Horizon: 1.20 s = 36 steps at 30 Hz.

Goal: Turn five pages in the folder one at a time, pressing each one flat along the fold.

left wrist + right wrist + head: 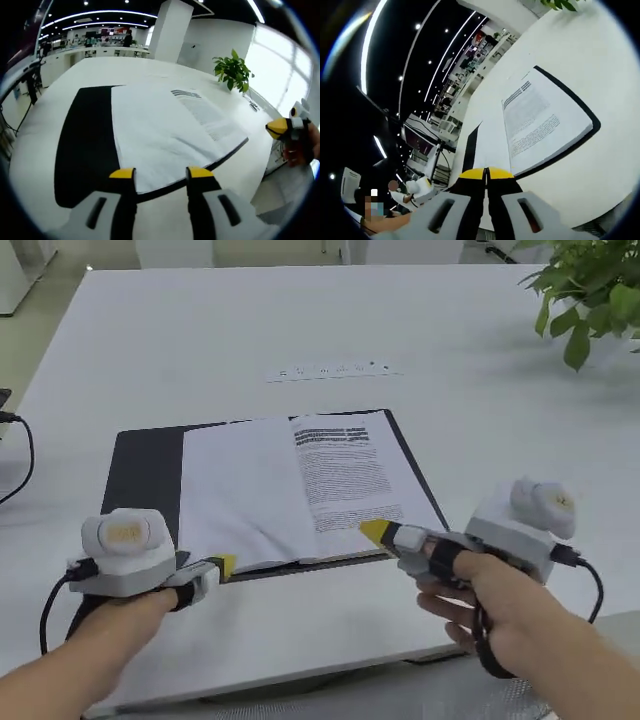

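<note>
An open folder [145, 472] with black covers lies on the white table, a blank page [240, 490] on its left and a printed page [345, 475] on its right. My left gripper [222, 567] hovers at the folder's near left edge; its yellow-tipped jaws stand apart in the left gripper view [161, 173], with nothing between them, just short of the blank page [160, 135]. My right gripper [377, 532] sits over the near corner of the printed page, and in its own view [486, 173] the jaws are closed together, holding nothing, beside the printed page [540, 120].
A white power strip [335, 369] lies beyond the folder. A green potted plant [590, 290] stands at the far right. A black cable [20, 455] hangs at the left table edge. The near table edge [330, 665] runs close under my hands.
</note>
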### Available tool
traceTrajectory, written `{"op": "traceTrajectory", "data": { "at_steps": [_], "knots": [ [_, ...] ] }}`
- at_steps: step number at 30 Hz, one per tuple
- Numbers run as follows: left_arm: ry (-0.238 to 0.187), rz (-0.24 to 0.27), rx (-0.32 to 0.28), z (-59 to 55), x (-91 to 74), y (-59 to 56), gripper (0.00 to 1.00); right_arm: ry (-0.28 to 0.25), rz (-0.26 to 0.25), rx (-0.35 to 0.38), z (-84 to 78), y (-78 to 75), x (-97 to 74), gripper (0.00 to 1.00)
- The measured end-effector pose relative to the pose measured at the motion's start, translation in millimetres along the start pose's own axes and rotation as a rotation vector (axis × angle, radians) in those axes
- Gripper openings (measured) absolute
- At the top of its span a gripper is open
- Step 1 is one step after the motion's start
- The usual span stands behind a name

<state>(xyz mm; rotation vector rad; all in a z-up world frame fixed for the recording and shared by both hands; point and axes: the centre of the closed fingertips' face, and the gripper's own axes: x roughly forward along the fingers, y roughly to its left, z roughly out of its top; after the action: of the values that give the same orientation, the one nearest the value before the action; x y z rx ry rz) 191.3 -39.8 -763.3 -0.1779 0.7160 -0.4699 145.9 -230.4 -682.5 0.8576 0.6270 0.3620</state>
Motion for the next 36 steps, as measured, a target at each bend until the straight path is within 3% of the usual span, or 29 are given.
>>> {"op": "traceTrajectory", "data": {
  "at_steps": [3, 5, 10, 15, 20, 22, 25, 27, 30, 36],
  "knots": [
    [-0.030, -0.018, -0.014, 12.8, -15.8, -13.1, 0.40, -0.030, -0.076, -0.106, 18.8, -6.4, -14.1, 0.00],
    [-0.065, -0.035, -0.067, 23.1, -28.6, -24.1, 0.42, -0.035, -0.108, -0.133, 25.3, -8.9, -21.5, 0.01],
    [-0.134, -0.036, -0.077, 43.3, -60.1, -39.4, 0.54, -0.065, -0.165, -0.224, 39.1, -4.7, -42.3, 0.21],
    [-0.191, 0.001, -0.093, 58.4, -87.0, -42.4, 0.74, -0.062, -0.237, -0.414, 45.1, -4.7, -59.7, 0.41],
    [-0.204, 0.059, -0.064, 58.4, -102.7, -37.2, 0.92, -0.036, -0.300, -0.581, 47.5, -8.1, -74.5, 0.65],
    [-0.209, 0.084, -0.044, 56.1, -108.4, -33.9, 0.99, -0.040, -0.300, -0.612, 49.8, -7.5, -78.4, 0.73],
    [-0.201, 0.112, -0.012, 51.0, -115.4, -29.1, 0.99, -0.069, -0.302, -0.651, 56.7, -7.1, -82.7, 0.90],
    [-0.201, 0.128, 0.044, 50.2, -119.8, -26.9, 0.99, -0.086, -0.294, -0.688, 61.5, -5.4, -84.9, 1.00],
    [-0.202, 0.130, 0.130, 51.4, -126.1, -30.0, 0.99, -0.117, -0.254, -0.738, 68.3, 2.9, -88.6, 1.00],
    [-0.229, 0.130, 0.210, 60.0, -139.4, -37.8, 0.99, -0.143, -0.226, -0.763, 73.1, 7.9, -94.6, 1.00]
  ]
}}
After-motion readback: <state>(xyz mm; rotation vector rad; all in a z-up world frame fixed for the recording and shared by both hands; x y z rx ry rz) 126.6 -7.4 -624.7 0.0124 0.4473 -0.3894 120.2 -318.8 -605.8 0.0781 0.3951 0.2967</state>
